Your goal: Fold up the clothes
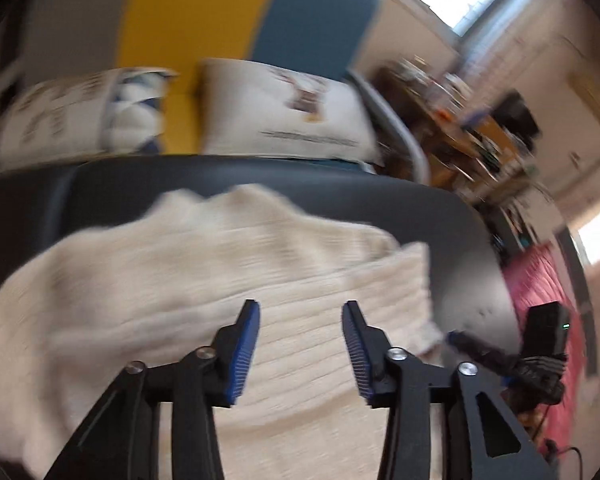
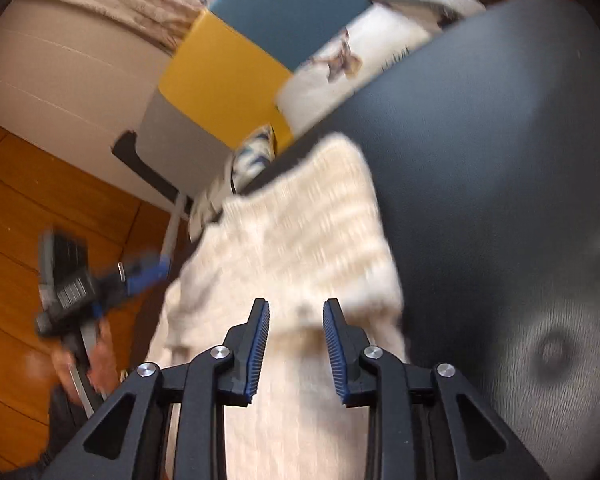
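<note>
Through the left wrist view I see my left tongs (image 1: 301, 307) at the lower centre of the frame, their blue-padded fingers (image 1: 244, 350) spread wide with nothing between them. They hover above the cream ribbed knit garment (image 1: 204, 264), which fills the lower left and middle of the picture and lies on the dark grey padded desk (image 1: 452, 216). The garment is rumpled and partly doubled over; the blur keeps me from reading its folds. At the lower right edge I make out my right tongs (image 1: 454, 337), seen from the side, close to the garment's right corner.

In the right wrist view the right tongs (image 2: 296, 304) sit at the lower centre, parted by a moderate gap and holding nothing I can see; the knit garment (image 2: 296, 240) runs from under them up toward the middle of the frame, with bare desk surface (image 2: 500, 160) to its right. At the left edge my left tongs (image 2: 146, 274) appear blurred, with a hand (image 2: 96, 364) on the handle below them, over orange-brown wooden floor (image 2: 28, 208).

Beyond the desk, at the top of both views, are white printed cushions (image 1: 284, 112) against a backrest panelled in grey, yellow and blue (image 1: 196, 12).
</note>
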A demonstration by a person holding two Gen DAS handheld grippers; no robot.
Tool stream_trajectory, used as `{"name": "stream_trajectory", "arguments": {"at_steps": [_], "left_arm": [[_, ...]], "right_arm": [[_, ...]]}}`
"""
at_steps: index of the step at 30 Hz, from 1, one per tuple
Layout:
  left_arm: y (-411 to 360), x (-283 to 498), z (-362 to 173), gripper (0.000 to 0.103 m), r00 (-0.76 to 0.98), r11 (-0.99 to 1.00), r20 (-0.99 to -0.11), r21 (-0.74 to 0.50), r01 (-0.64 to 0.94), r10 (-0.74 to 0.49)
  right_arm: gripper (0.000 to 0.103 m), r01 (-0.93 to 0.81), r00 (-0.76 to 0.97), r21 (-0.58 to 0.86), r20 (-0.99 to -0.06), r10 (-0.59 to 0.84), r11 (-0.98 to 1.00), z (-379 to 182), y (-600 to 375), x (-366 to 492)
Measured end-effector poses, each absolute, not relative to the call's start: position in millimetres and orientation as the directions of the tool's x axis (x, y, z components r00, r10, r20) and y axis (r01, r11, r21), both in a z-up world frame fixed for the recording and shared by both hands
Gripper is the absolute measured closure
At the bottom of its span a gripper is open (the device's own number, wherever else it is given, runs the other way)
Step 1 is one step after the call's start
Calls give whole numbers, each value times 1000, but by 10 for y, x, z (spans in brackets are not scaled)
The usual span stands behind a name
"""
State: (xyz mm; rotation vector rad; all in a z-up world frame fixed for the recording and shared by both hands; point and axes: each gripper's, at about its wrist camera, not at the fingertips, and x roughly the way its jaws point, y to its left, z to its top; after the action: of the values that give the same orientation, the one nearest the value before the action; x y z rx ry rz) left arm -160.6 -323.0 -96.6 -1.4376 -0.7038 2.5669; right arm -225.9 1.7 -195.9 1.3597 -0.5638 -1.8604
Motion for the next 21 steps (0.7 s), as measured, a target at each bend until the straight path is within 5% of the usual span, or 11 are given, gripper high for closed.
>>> {"name": "stream_trajectory", "arguments": {"at_steps": [4,13,21], "left_arm": [[-2756,-2313,-1091,51,-424,-865,-782,-502,-7,457],[-2432,-3163,-1346,47,-248,-828,-792,-550,-108,558],[-2239,-3382,-1438,47,-148,-776,-764,-600,-195,628]], "right_arm": [[73,217,-115,780,-576,-809,-587,-2153,39,-2170],[72,74,-172,834,-530,-830,-547,-2279,60,-2328],[76,161,-235,747,-606,-760,-645,-2177,-116,-2297]]}}
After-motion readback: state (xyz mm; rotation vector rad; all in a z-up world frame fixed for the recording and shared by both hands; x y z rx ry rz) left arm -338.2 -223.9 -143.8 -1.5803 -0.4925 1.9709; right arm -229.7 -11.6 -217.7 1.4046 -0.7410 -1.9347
